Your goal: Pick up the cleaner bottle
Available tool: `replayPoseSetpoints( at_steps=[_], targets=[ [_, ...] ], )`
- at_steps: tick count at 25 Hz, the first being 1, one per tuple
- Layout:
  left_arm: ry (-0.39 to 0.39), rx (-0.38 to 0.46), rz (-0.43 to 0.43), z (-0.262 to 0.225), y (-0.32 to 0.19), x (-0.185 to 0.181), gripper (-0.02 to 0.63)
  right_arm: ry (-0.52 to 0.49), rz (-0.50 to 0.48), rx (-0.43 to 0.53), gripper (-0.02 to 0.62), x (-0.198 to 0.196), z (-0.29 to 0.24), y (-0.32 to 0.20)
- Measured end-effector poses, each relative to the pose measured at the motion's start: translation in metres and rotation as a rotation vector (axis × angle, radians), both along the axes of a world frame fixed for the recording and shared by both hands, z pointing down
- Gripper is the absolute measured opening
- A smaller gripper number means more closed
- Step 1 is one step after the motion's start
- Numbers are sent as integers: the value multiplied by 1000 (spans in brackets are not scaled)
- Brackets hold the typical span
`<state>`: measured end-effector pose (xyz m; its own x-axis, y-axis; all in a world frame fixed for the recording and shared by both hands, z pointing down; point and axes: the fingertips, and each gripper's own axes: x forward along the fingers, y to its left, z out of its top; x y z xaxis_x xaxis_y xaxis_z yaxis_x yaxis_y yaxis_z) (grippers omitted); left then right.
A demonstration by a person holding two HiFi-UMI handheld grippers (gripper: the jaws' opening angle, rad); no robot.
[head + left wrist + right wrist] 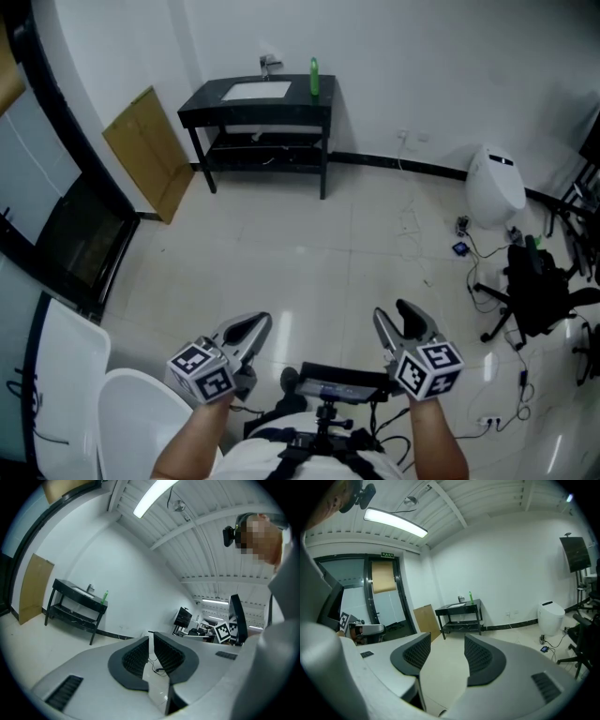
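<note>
Seen from the head camera looking steeply down, two hands hold tools low in the frame. The left hand-held gripper (253, 330) has its jaws drawn almost together, with only a thin slit between the ribbed pads and nothing in it. The right hand-held gripper (398, 323) has its jaws standing clearly apart, with nothing but floor showing between them.

Beyond both lies a wide stretch of pale tiled floor (319, 234), bare along the straight path ahead. A white toilet (495, 185) and a black chair (539, 281) are off to the right, and a cardboard sheet (150, 150) leans at the left.

Against the far white wall stands a black sink table. The cleaner bottle (314, 79), slim and green, is on its tabletop (206, 105) at the right end, just right of the white basin (255, 91). It is tiny at this range and appears to stand upright, long axis vertical.

The bottle is well apart from both tools, straight ahead and roughly midway between them, so neither is clearly nearer. In the right gripper view it sits just above the gap between the open jaws, while in the left gripper view it falls well off to the left. The right tool therefore looks the better placed for the coming approach across the room
</note>
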<state>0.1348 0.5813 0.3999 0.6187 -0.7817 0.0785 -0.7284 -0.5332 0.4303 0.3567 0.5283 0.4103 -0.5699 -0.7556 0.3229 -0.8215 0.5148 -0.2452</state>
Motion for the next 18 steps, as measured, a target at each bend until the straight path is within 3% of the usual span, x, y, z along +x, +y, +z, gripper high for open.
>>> replayPoseSetpoints(
  at_steps=[11,18],
  targets=[
    [5,3,30,-2,-92,-82,31,0,44,11,236,-78,-9,-84],
    [17,-4,39,2,-122,-97,31,5,41,15,236,-101,-11,-117]
  ],
)
